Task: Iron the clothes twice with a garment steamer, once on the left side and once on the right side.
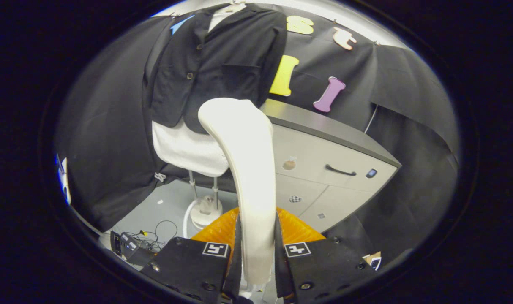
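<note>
Gripper (256, 253): fingers clamping the steamer handle (248, 169) — holding firm.
Jacket (214, 67): steamer head nearing its lower front — advising slow, even strokes.

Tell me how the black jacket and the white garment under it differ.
The black jacket is dark, with buttons and a chest pocket; the white garment is pale and plain. The black jacket hangs outermost, while the white garment shows below its hem and at its collar. The black jacket ends higher; the white garment hangs lower. Both hang on one stand. The hand-held gripper is shut on the steamer handle, whose head sits before the jacket's hem.
</note>
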The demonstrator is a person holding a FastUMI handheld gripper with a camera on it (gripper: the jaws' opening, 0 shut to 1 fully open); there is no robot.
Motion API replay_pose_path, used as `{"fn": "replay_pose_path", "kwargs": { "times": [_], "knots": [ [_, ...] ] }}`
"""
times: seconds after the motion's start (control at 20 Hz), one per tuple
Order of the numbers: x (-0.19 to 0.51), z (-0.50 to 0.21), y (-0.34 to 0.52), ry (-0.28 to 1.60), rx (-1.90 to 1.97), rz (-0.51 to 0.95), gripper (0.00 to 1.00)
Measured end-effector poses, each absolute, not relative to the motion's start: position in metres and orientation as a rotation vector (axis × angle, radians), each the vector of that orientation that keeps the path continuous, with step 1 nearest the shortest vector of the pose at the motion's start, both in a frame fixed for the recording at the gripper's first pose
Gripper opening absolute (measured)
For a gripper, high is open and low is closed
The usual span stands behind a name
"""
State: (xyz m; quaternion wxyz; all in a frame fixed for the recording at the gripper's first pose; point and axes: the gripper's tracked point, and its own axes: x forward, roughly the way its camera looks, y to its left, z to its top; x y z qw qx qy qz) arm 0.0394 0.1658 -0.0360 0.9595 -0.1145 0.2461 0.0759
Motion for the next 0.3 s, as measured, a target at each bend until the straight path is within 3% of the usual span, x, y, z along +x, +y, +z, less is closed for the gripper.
{"fn": "replay_pose_path", "kwargs": {
  "times": [0.3],
  "knots": [
    [0.012,-0.028,0.088,0.515,-0.179,0.124,0.35]
  ]
}}
